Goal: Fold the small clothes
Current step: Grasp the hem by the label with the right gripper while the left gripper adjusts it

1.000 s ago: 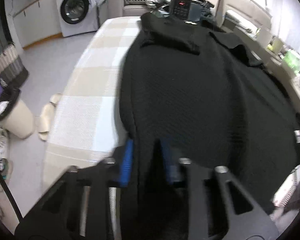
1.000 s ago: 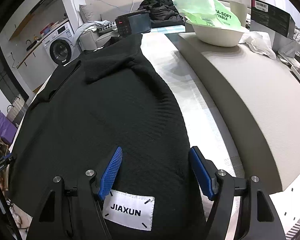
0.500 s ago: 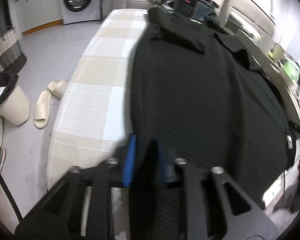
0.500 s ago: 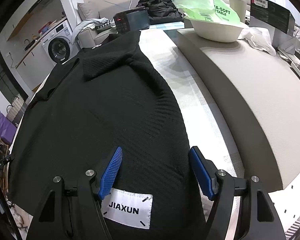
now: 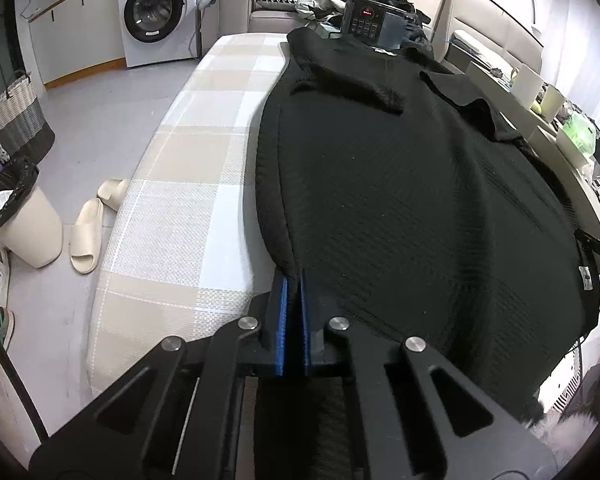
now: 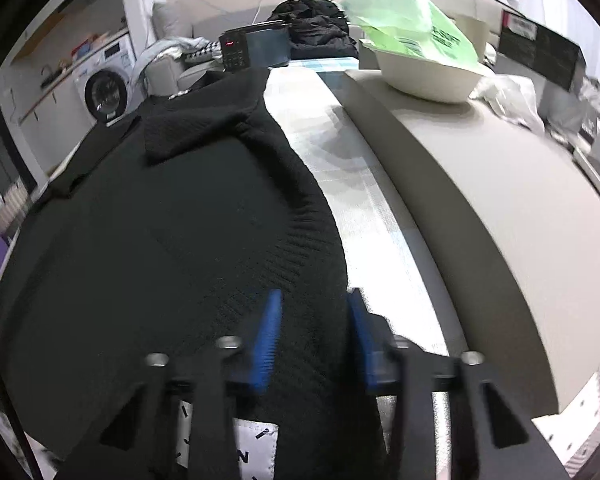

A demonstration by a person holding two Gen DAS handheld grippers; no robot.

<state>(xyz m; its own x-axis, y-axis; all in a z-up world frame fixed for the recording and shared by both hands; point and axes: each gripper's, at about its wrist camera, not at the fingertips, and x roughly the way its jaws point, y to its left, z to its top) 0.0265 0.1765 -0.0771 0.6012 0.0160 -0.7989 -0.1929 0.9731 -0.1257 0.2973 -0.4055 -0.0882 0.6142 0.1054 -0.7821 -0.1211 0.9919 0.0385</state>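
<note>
Your left claw (image 5: 293, 280) is pinched tight on the near edge of the black textured knit garment (image 5: 412, 200), which lies spread flat ahead of it across the beige and white checked padded bench (image 5: 188, 184). Your right claw (image 6: 314, 308) is closing, its blue pads (image 6: 269, 334) straddling the garment's opposite near edge with fabric between them, not yet clearly pressing. A white brand label (image 6: 256, 446) sits just under that claw.
</note>
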